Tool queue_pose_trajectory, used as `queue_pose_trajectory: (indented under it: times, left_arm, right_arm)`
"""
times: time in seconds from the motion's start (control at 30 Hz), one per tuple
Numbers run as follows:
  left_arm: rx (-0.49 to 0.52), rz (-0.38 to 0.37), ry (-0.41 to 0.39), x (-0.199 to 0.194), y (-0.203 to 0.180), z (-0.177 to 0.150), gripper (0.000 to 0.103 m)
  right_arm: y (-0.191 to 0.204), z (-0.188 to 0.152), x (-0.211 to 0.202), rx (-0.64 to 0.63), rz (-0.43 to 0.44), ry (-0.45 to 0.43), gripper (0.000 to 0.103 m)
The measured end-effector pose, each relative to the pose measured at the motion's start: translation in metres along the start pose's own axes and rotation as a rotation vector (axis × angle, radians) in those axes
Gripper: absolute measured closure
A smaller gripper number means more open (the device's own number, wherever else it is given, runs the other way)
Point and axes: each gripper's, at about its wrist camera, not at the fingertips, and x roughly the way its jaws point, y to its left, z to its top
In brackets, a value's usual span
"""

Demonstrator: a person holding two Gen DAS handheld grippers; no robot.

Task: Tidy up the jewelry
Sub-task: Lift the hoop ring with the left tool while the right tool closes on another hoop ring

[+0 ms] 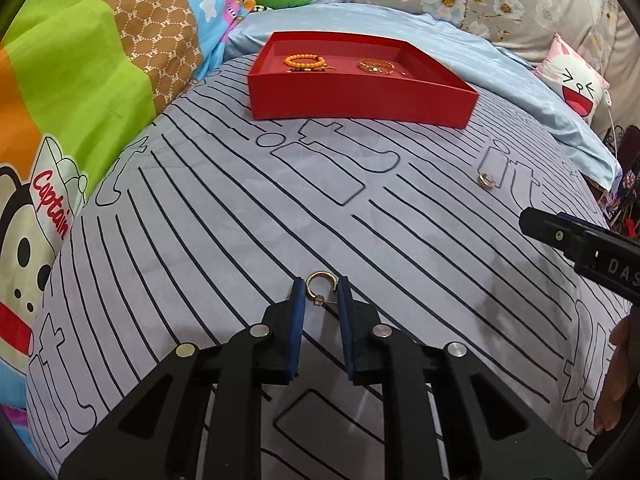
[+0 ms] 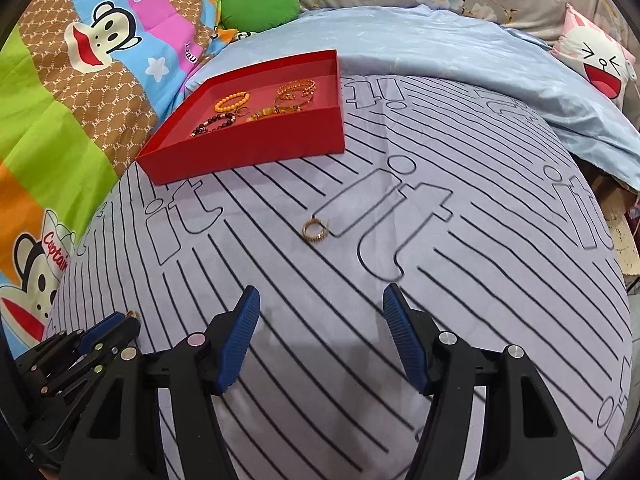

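A red tray [image 1: 360, 100] sits at the far side of the striped sheet and holds an orange bead bracelet [image 1: 305, 60], gold bangles [image 1: 375, 65] and other pieces; it also shows in the right wrist view [image 2: 248, 148]. My left gripper [image 1: 321, 286] is open, its blue pads either side of a gold hoop earring [image 1: 319, 286] lying on the sheet. A gold ring [image 2: 315, 231] lies ahead of my right gripper [image 2: 321, 298], which is wide open and empty. The ring also shows in the left wrist view [image 1: 486, 180].
A cartoon monkey quilt [image 1: 80, 100] rises on the left. A light blue sheet [image 2: 440, 40], green cushion [image 2: 260, 4] and rabbit pillow [image 2: 600, 60] lie behind the tray. The bed edge drops off at the right.
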Motion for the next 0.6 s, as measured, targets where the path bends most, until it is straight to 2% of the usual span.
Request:
queue_pose_trajectory:
  times: [0.47,0.6]
  left_arm:
    - [-0.072,0.009,0.012,0.001,0.026,0.007,0.087]
    - [-0.074,0.009,0.014,0.002,0.026,0.008,0.087]
  right_arm:
    - [0.005,0.026,0.04,0.019,0.022,0.025,0.051]
    - [0.004,0.029,0.043,0.022,0.013,0.019,0.06]
